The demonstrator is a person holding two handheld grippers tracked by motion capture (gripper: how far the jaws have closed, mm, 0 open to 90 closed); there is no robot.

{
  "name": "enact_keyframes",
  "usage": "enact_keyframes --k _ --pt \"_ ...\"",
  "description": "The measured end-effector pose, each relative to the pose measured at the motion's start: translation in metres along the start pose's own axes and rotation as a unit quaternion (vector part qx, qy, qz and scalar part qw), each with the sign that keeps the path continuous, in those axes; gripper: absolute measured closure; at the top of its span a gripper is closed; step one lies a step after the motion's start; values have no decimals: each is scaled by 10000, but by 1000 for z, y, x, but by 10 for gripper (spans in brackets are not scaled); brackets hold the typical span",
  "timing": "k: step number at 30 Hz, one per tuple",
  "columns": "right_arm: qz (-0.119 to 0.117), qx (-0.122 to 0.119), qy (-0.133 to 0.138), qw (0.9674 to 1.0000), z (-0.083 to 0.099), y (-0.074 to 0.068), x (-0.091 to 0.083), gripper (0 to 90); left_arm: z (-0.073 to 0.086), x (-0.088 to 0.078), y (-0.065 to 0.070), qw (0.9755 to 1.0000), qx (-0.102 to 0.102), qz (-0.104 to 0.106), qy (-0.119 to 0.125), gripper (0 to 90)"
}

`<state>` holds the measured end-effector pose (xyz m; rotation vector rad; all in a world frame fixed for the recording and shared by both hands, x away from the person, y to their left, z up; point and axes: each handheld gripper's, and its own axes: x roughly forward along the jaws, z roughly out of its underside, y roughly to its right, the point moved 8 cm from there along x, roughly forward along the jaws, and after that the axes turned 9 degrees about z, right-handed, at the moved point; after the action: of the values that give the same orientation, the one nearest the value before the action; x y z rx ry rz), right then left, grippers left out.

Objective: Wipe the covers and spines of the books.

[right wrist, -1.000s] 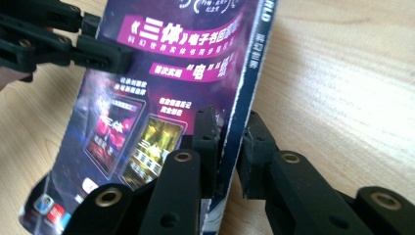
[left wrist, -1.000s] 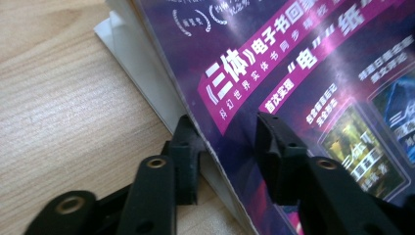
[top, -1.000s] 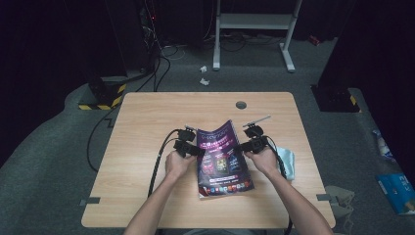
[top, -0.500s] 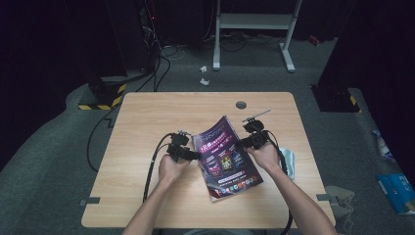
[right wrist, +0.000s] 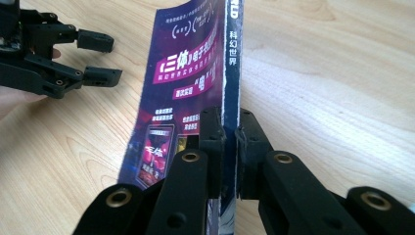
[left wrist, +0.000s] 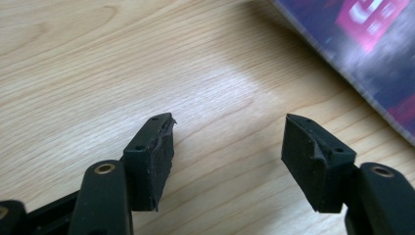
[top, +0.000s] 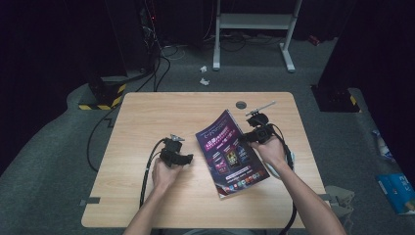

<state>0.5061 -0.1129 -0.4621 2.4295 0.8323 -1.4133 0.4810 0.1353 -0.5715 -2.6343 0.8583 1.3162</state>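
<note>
A dark purple magazine (top: 229, 152) lies askew on the wooden table (top: 147, 117), its far right edge lifted. My right gripper (top: 246, 136) is shut on that edge; in the right gripper view the jaws clamp the magazine's spine (right wrist: 230, 73) at my right gripper (right wrist: 229, 147). My left gripper (top: 190, 157) rests to the left of the magazine, apart from it. In the left gripper view my left gripper (left wrist: 227, 156) stands open over bare wood, with the magazine's corner (left wrist: 362, 54) at the upper right. The left gripper (right wrist: 95, 58) also appears open in the right gripper view.
A small dark grommet (top: 241, 104) sits in the table near the far edge. A light blue item (top: 292, 159) lies by the right forearm. Black cables (top: 147, 171) trail from the left gripper off the table. A white stand (top: 254, 29) is on the floor beyond.
My left gripper has let go of the magazine and drawn back to the left, open. The right gripper still holds the right edge, and the magazine has swung slightly.
</note>
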Motion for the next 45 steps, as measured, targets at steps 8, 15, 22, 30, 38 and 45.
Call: enact_keyframes --k 8,15,22,30,38,45 --pt "135 -161 31 9998 -12 1 -21 839 11 -4 -2 9992 263 -214 234 349" --pt "328 -291 16 9990 -24 3 -40 839 16 -5 -2 9974 285 -233 623 341" --pt "539 -262 -18 9982 -36 13 -58 840 20 -5 -3 9945 345 -265 952 340" --pt "977 -195 -225 9948 -49 29 -75 840 21 -5 -2 9933 304 -300 1071 337" --pt "1533 71 -499 9869 -61 54 -85 840 22 -5 -2 9931 291 -318 1088 337" --pt "1982 73 -926 9757 -64 59 -67 839 22 -6 -2 9932 308 -329 1072 338"
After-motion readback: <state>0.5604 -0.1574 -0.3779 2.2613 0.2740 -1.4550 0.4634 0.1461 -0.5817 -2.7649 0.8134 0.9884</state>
